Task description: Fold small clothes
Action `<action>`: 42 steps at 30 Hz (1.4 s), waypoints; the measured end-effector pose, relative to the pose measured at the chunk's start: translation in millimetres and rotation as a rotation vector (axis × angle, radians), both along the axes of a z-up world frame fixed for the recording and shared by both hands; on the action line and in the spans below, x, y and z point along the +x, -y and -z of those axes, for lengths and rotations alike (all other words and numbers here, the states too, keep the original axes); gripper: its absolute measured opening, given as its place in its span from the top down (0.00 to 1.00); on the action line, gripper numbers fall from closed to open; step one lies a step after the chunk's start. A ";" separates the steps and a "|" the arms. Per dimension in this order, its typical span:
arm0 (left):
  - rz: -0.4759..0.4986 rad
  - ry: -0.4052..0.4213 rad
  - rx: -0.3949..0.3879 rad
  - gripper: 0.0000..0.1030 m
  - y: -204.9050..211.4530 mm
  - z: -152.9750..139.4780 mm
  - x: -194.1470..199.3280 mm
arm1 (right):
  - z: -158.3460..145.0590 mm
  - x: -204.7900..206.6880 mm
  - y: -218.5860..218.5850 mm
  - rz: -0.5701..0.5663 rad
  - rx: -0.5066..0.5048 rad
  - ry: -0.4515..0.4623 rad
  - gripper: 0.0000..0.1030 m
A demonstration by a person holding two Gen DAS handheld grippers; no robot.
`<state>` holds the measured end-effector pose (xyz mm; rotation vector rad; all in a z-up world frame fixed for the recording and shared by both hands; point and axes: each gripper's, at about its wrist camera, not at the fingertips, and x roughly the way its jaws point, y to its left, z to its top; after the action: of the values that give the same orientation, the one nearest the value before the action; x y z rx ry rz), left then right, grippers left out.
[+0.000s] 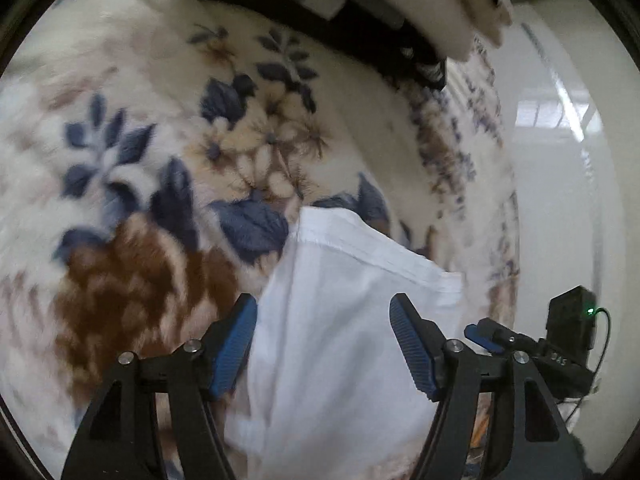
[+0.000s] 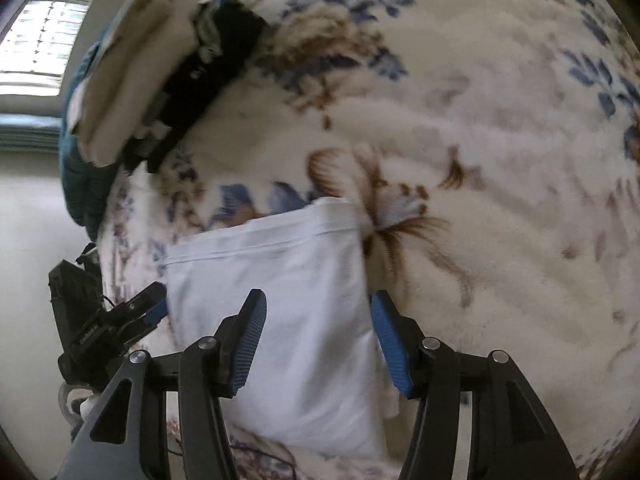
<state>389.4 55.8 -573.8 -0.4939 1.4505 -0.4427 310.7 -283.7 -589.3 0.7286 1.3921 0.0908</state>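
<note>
Right now a white garment (image 1: 340, 320), folded into a roughly rectangular shape with a stitched hem across its far edge, lies flat on a fleecy floral blanket (image 1: 140, 140) printed with blue leaves and brown blooms. In the left wrist view the left gripper (image 1: 323, 344) has its blue ribbed fingers (image 1: 236, 344) spread wide apart, released and holding nothing, with the white cloth showing in the gap between them and running from about 12 o'clock of the fingertips down to 6 o'clock at the frame's bottom edge. At roughly 3 o'clock in that view the right gripper (image 1: 480, 334) shows as a black body with a blue tip and a small green light, just beside the garment's right edge. In the right wrist view the right gripper (image 2: 318, 336) is likewise spread open and empty, its fingers (image 2: 250, 340) over the garment (image 2: 280, 280), whose hemmed edge sits toward 12 o'clock of the tips. The left gripper (image 2: 154, 312) appears at about 9 o'clock there, near the cloth's left edge; whether it touches the cloth cannot be told. A stack of folded clothes (image 2: 160, 68), pale layers on top and black ones beneath, rests on the blanket (image 2: 480, 160) toward 10 o'clock, well apart from the white garment. Both views are somewhat blurred.
</note>
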 end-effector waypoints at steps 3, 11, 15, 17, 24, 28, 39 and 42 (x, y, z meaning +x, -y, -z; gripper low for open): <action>-0.002 0.037 0.014 0.82 7.4 4.7 10.1 | 20.6 8.5 2.2 0.037 0.031 -0.016 0.52; -0.110 0.037 0.006 0.93 -19.2 -1.2 21.2 | 2.8 38.7 -5.9 0.050 -0.051 0.065 0.97; -0.109 -0.003 0.013 0.93 -20.7 12.8 32.0 | 16.1 66.3 -13.7 -0.010 -0.120 -0.004 0.97; -0.107 -0.015 0.002 0.92 -24.7 9.7 30.3 | 21.5 75.3 -16.1 -0.037 -0.128 -0.040 0.96; -0.208 -0.077 -0.216 0.32 -57.5 -1.7 -5.7 | 6.1 47.8 12.3 -0.024 0.002 -0.067 0.57; -0.189 -0.085 -0.169 0.32 -59.1 -2.7 -37.6 | 11.1 12.1 22.1 -0.020 0.102 -0.107 0.57; -0.177 -0.123 -0.074 0.89 -65.3 7.0 -89.1 | 34.5 -46.3 -0.9 -0.060 0.054 -0.185 0.96; -0.201 -0.163 -0.103 0.83 -84.6 0.8 -102.5 | 29.8 -47.8 1.5 -0.054 0.027 -0.194 0.96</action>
<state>286.9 140.4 -574.6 -0.7655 1.5209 -0.3231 262.9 -285.2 -619.2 0.7369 1.5988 0.0829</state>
